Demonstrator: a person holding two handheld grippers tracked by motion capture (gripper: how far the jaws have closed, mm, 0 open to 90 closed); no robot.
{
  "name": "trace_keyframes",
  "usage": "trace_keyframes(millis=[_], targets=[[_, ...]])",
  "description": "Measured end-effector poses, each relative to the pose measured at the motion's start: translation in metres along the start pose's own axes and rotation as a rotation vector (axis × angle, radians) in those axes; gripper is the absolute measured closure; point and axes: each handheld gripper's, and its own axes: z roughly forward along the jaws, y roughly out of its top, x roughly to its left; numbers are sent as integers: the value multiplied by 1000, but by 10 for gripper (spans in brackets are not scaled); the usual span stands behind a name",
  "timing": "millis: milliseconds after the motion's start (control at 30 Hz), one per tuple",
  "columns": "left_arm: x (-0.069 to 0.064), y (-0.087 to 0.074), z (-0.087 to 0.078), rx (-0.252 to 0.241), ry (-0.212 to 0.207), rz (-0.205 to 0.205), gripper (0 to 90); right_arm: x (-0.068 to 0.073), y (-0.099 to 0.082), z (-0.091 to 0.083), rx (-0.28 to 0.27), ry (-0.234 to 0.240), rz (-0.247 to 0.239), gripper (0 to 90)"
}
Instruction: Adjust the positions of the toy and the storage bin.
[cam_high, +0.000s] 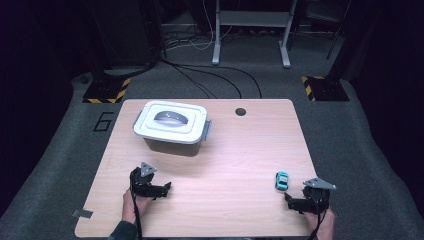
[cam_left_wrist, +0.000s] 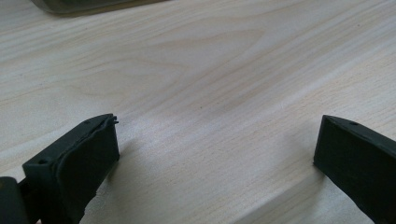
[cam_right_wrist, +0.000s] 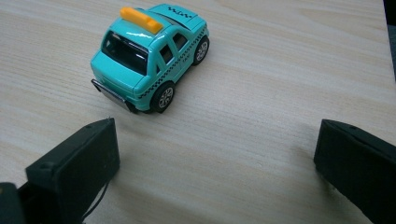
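Both hands rest low near the desk's (cam_high: 225, 150) front edge, wrists coming in from below. The left tongs (cam_high: 167, 187) lie near the front left corner, pointing toward the right, jaws spread wide over bare light wood with nothing between them. The right tongs (cam_high: 289, 200) sit near the front right corner, pointing left, jaws likewise wide apart and empty.

The small turquoise toy taxi (cam_right_wrist: 149, 56) with an orange roof sign and black chequer stripes stands on its wheels near the right edge, just beyond the right tongs' tips and apart from them. Lettering on its door is too small to read.

A white lidded plastic box with a grey handle (cam_high: 171, 125) stands toward the back left. A "6" (cam_high: 103, 121) is marked on the grey floor beside the desk's back left corner.
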Motion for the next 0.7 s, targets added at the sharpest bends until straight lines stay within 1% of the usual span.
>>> trace_keyframes(millis=[100, 233, 267, 300, 367, 400, 467, 500, 533, 567, 633, 700], targets=[[0, 0, 0, 5, -1, 7, 0, 0, 0, 0, -1, 2, -1, 0], [0, 1, 1, -1, 2, 5, 0, 0, 0, 0, -1, 4, -3, 0], [1, 1, 0, 6, -3, 10, 0, 0, 0, 0, -1, 3, -3, 0], [1, 1, 1, -3, 1, 8, 0, 0, 0, 0, 0, 2, -3, 0], [0, 2, 0, 10, -1, 7, 0, 0, 0, 0, -2, 3, -2, 0], [1, 2, 1, 9, 1, 15, 1, 0, 0, 0, -1, 4, -2, 0], [2, 4, 1, 17, 1, 12, 1, 0, 0, 0, -1, 3, -3, 0], [2, 6, 0, 22, -8, 12, 1, 0, 0, 0, -1, 4, -3, 0], [2, 7, 0, 19, -8, 17, 2, 0, 0, 0, -1, 5, -4, 0], [2, 9, -2, 29, -18, 17, 2, 0, 0, 0, 1, 5, -4, 0], [2, 12, -4, 24, -26, 22, 2, 1, 0, 0, 0, 5, -4, 0], [1, 15, -7, 23, -24, 30, 2, 1, 0, 0, -2, 4, 1, 0]])
